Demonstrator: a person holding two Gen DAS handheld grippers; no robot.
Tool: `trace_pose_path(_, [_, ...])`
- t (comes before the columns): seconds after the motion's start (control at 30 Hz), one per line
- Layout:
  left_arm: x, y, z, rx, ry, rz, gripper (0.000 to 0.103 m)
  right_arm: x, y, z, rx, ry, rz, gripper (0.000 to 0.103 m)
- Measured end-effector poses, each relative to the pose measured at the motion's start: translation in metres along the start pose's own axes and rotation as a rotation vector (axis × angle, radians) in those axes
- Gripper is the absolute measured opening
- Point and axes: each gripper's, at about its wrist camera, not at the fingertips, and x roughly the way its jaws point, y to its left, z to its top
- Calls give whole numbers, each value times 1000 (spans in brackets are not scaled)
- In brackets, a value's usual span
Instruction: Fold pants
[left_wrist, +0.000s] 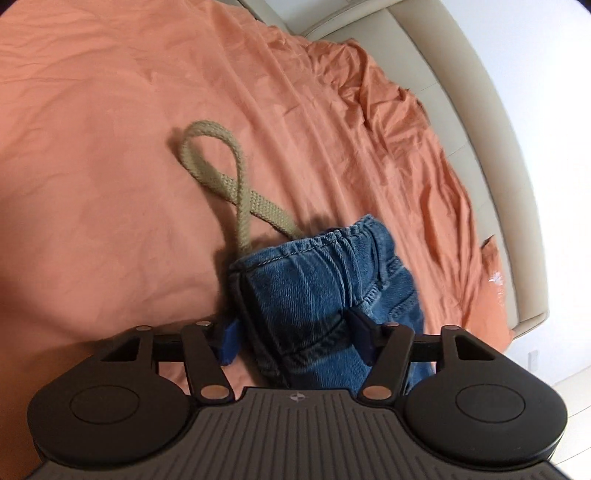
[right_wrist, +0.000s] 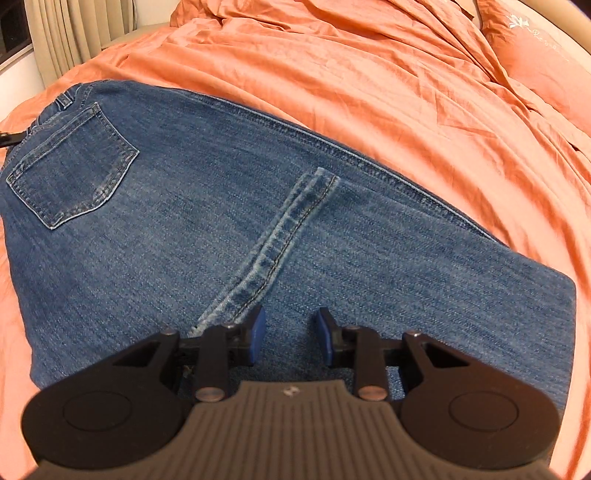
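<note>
Left hand-held gripper (left_wrist: 295, 334): jaws closed on the bunched waistband of the pants (left_wrist: 325, 280), lifted off the bed (left_wrist: 110, 110); beige drawstring (left_wrist: 218, 177) trails ahead, liable to snag. Right hand-held gripper (right_wrist: 290, 334): jaws parted, empty, hovering over the pants (right_wrist: 221, 206) spread flat below and ahead. Denim judged heavy, limp, non-slippery; seams and hems offer firm holds. Rumpled bedding beyond, at right.

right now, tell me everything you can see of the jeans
The jeans are blue denim with lighter stitched seams, lying back side up and folded leg over leg on the orange sheet. A back pocket shows near the elastic waistband, where a beige cord loops out. The left claw pinches the waist; the right claw hovers open above the legs.
</note>
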Motion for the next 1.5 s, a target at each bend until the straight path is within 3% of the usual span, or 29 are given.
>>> trace_pose_path(0.17, [13, -9, 1, 57, 2, 90, 45, 4, -6, -2, 20, -12, 28, 27])
trace_pose_path(0.27, [13, -15, 2, 74, 10, 153, 38, 2, -9, -4, 33, -23, 43, 27])
trace_pose_path(0.47, [8, -61, -4, 202, -36, 333, 27, -2, -14, -7, 96, -39, 54, 24])
trace_pose_path(0.53, [-2, -80, -6, 260, -68, 339, 20, -9, -18, -9, 122, -55, 50, 23])
trace_pose_path(0.77, [-51, -173, -38, 500, -201, 279, 19, -52, -50, -38, 299, -102, 81, 23])
trace_pose_path(0.97, [-58, -277, -115, 822, -296, 290, 19, -81, -71, -57, 408, -132, 110, 24])
trace_pose_path(1.2, [-28, -351, -240, 1125, -300, 256, 19, -123, -91, -77, 498, -215, 142, 27])
trace_pose_path(1.33, [4, -359, -313, 1238, -193, 202, 19, -137, -112, -95, 555, -249, 135, 28])
trace_pose_path(1.5, [49, -332, -385, 1290, 53, 177, 20, -135, -145, -114, 657, -260, 113, 29])
